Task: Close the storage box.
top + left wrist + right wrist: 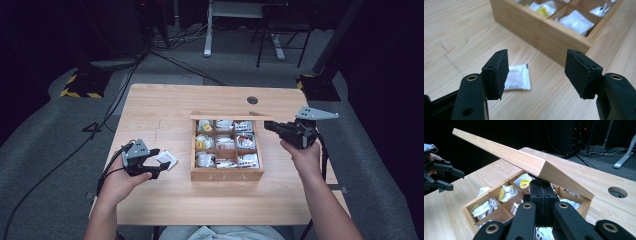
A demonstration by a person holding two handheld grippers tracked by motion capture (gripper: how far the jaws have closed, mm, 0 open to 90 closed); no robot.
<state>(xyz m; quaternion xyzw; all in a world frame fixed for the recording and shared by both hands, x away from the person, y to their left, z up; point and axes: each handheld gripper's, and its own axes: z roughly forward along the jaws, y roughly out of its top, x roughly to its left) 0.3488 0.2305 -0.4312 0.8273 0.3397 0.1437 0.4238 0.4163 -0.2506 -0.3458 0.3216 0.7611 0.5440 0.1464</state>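
The counter (165, 200) carries a wooden tea box (226, 174) whose lid (506, 152) is raised. The right claw (544, 195) is closed tightly, its tips under the lid's edge, seemingly propping it. If this claw slips or lowers, the lid could fall on the compartments. The left claw (536, 72) stands wide with nothing between its jaws. A white tea sachet (517, 77) lies flat on the counter just in front of it, partly behind one jaw, beside the box wall. A thin, flat sachet is difficult to pinch; the jaws may push it away.

The left claw's view shows the sachet closely, while the high view shows it small beside the claw (150, 162). The right claw's view shows the sloped lid and the hinge.
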